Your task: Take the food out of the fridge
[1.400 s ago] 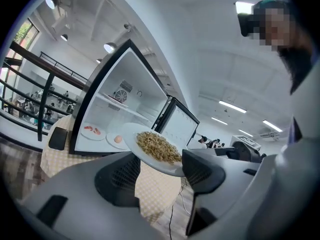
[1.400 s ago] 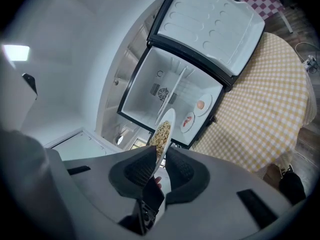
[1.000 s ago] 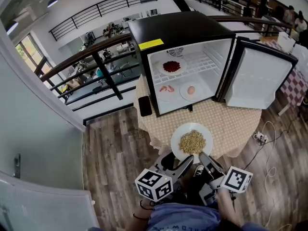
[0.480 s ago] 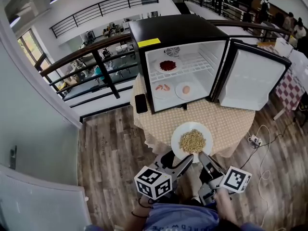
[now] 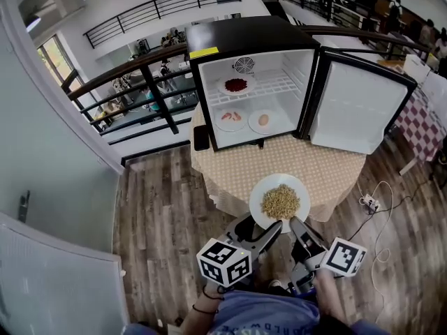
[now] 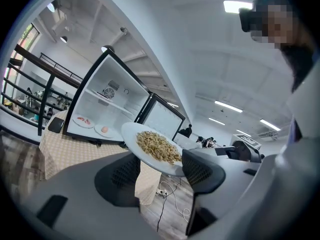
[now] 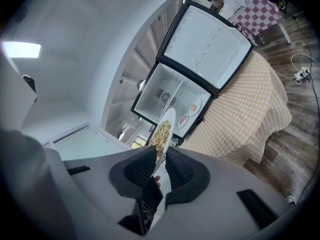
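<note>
A white plate of yellow food [image 5: 279, 201] hangs over the table's near edge, between my two grippers. My right gripper [image 5: 296, 226] is shut on its rim; the right gripper view shows the plate [image 7: 164, 129] edge-on between the closed pads. My left gripper [image 5: 260, 230] stands open with its jaws wide, and the plate [image 6: 152, 146] lies across them with its rim against the right pad [image 6: 201, 170]. The black fridge [image 5: 251, 82] stands open behind. It holds a plate of red food [image 5: 236, 85], a plate of pink pieces [image 5: 230, 117] and a plate with one pale round item [image 5: 262, 120].
The fridge door [image 5: 353, 107] swings out to the right. A round table with a yellow checked cloth [image 5: 328, 169] carries the fridge and a dark phone [image 5: 201, 137]. A power strip and cable [image 5: 368, 202] lie on the wood floor. A railing [image 5: 133, 75] runs behind left.
Both grippers and the plate have drawn back from the fridge together. The fridge and table look farther away, and the plate now reaches past the table's near edge.
</note>
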A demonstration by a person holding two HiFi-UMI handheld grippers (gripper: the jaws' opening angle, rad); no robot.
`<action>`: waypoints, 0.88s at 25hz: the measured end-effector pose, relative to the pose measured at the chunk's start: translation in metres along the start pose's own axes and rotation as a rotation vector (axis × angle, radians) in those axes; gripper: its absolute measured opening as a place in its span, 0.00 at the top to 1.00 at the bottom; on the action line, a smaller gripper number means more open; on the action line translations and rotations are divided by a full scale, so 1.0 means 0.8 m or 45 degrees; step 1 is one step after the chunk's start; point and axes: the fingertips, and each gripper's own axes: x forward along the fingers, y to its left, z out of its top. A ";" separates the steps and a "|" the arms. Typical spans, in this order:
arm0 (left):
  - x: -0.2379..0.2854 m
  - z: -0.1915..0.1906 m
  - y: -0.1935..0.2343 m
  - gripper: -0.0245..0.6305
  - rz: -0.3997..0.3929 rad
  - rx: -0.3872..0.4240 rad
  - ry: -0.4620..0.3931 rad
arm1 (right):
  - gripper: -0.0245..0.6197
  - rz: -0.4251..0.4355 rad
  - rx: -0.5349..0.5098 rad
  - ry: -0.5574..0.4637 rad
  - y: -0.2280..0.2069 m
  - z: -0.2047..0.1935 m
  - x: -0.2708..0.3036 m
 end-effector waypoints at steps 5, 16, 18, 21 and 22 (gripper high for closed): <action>0.000 -0.024 -0.037 0.56 0.029 -0.002 -0.013 | 0.86 0.039 -0.009 0.021 -0.006 -0.001 -0.040; -0.010 -0.062 -0.098 0.56 0.053 0.006 -0.034 | 0.86 0.029 -0.027 0.051 -0.017 -0.017 -0.112; -0.010 -0.066 -0.105 0.56 0.054 0.004 -0.034 | 0.85 0.024 -0.030 0.054 -0.019 -0.018 -0.120; -0.012 -0.071 -0.113 0.56 0.061 -0.003 -0.037 | 0.85 0.036 -0.035 0.061 -0.017 -0.019 -0.128; -0.013 -0.072 -0.115 0.56 0.064 -0.005 -0.038 | 0.85 0.035 -0.039 0.065 -0.018 -0.020 -0.130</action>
